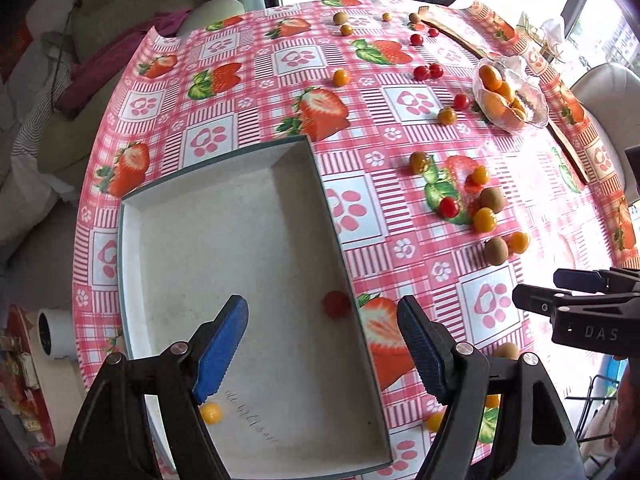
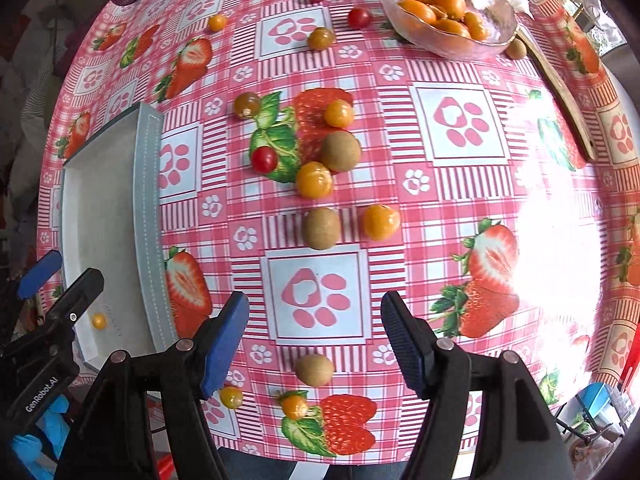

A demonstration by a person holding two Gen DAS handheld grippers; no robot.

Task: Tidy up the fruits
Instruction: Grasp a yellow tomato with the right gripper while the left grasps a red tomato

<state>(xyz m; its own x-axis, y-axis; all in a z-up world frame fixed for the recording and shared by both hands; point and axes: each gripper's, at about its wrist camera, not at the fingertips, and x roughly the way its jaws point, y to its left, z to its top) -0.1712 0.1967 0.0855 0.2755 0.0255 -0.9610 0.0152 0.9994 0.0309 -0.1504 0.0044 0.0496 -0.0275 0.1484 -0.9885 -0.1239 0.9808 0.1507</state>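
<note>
reading "genrobot.ai" on left gripper (image 2: pixel 48 292), "das" on right gripper (image 1: pixel 560 292), both jaws open, empty

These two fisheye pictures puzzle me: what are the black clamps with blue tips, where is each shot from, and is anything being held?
Each clamp is a hand-held claw carrying its own camera. One picture looks along the left claw, over a grey tray; the other along the right claw, over the tablecloth. Both stand open and hold nothing. In the tray lie a red tomato and a small orange fruit. More tomatoes, orange fruits and brown ones like this are scattered about, beside a glass bowl of orange fruit.
</note>
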